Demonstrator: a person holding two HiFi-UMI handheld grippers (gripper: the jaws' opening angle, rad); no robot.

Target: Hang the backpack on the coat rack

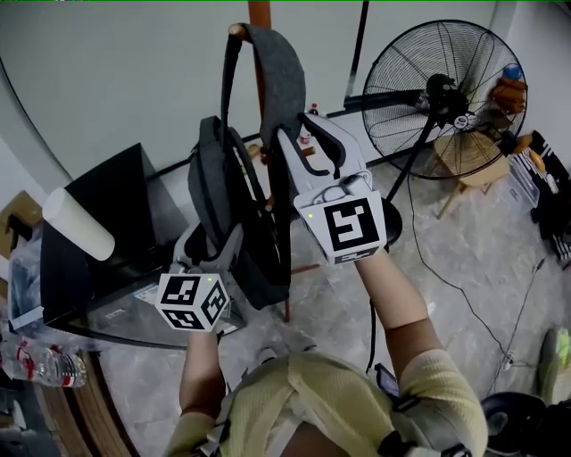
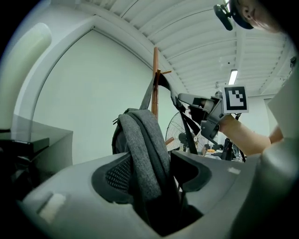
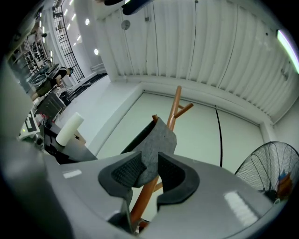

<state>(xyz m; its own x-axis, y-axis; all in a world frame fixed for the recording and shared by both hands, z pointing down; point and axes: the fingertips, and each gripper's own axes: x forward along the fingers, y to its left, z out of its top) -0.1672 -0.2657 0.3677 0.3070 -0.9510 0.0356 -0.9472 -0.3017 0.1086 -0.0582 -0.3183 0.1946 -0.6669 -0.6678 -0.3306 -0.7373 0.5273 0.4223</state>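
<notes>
1. On rack (image 1: 260, 13) peg (image 1: 236, 29), grey strap (image 1: 284, 80) looped over; backpack (image 1: 223, 196) hanging below, against the pole.
2. Right gripper (image 3: 149, 170) pinching strap edge just under peg.
3. Left gripper (image 2: 154, 172) clamped on backpack lower down.
4. Cabinet (image 1: 98, 232) edge close at left; fan (image 1: 442, 98) well right, bare floor (image 1: 464, 259) between.

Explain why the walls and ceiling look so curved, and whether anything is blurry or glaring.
Left gripper view: a wide-angle lens bows the wall, the corners go black, the ceiling light glares. Right gripper view: same bowing, the fan squeezed at the rim. Head view: milder curve, even light, sharp.
</notes>
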